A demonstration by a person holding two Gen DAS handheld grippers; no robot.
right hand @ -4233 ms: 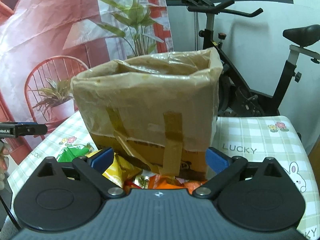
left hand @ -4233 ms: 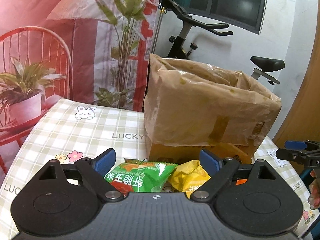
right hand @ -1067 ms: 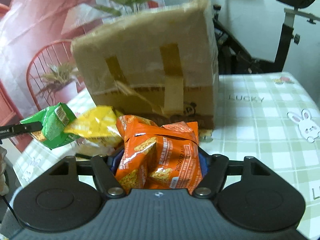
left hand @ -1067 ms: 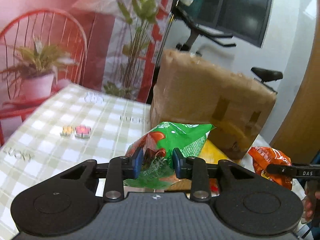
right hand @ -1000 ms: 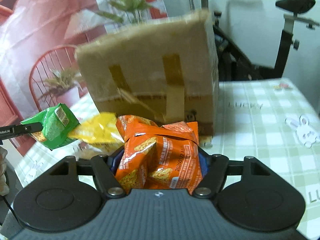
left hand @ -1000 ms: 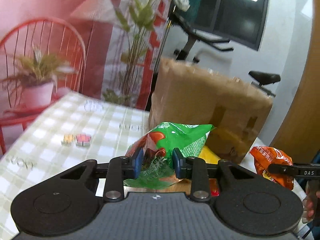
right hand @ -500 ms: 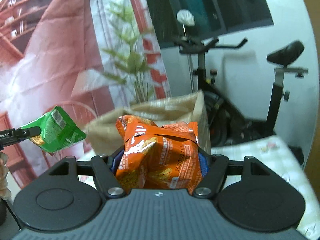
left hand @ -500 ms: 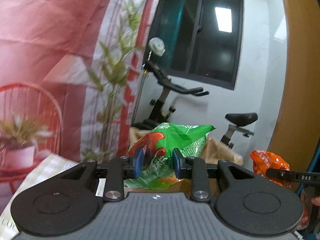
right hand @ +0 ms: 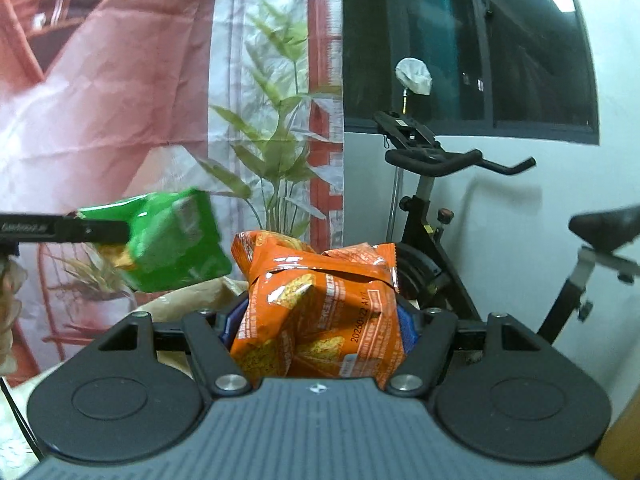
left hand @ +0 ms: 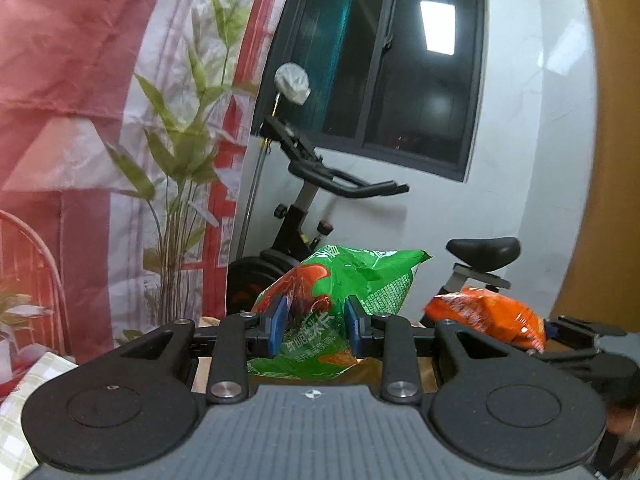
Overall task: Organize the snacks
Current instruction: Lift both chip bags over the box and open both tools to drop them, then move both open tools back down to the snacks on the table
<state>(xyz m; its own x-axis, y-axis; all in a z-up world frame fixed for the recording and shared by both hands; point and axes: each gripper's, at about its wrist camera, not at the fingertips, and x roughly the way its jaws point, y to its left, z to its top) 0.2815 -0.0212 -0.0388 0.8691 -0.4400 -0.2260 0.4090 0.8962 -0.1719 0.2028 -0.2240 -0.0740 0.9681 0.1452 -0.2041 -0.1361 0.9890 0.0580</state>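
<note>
My left gripper [left hand: 316,326] is shut on a green snack bag [left hand: 360,280] and holds it up in the air. The same green bag [right hand: 168,240] shows at the left of the right wrist view. My right gripper [right hand: 320,328] is shut on an orange snack bag [right hand: 320,312], also raised. The orange bag [left hand: 484,318] shows at the right of the left wrist view. Only the top rim of the brown cardboard box [right hand: 188,298] peeks out below both bags; its inside is hidden.
An exercise bike [right hand: 432,208] stands behind the box against the white wall, under a dark window [left hand: 400,60]. A printed backdrop with a plant [left hand: 180,152] hangs at the left. A corner of the checked tablecloth [left hand: 24,384] shows at lower left.
Both grippers have risen with their bags from table level to above the box top. The two bags have come closer together. The table and loose snacks have dropped out of view.
</note>
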